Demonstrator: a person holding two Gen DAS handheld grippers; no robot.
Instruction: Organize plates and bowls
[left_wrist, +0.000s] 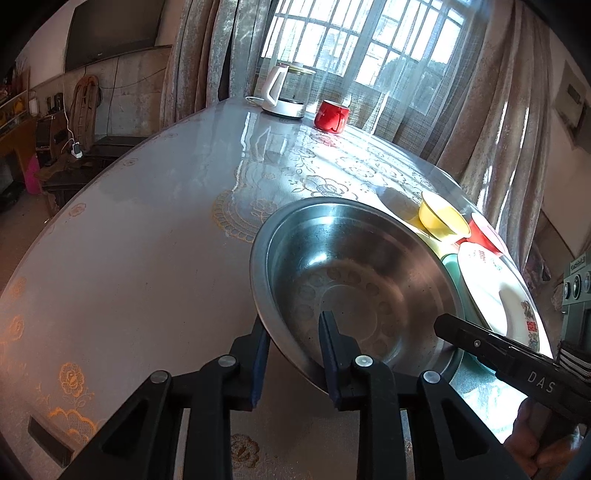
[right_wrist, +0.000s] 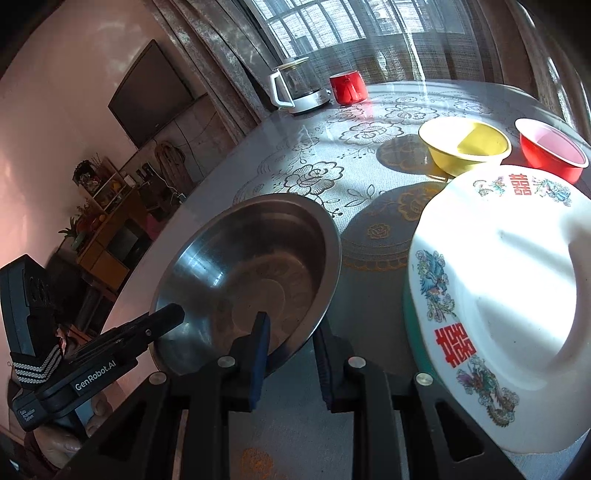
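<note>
So the steel bowl (left_wrist: 354, 280) is being clamped by both grippers at once. Its near rim is pinched between the fingers of the left gripper (left_wrist: 295, 354), and its opposite edge is pinched by the right gripper (right_wrist: 291, 354). It's tilted and looks lifted off the counter (left_wrist: 147, 229), probably so it's kept steady for stacking. Just right of the right fingers, the white printed plate (right_wrist: 517, 295) is left on a green one; the yellow bowl (right_wrist: 465, 147) and red bowl (right_wrist: 550, 155) are parked beyond.
</note>
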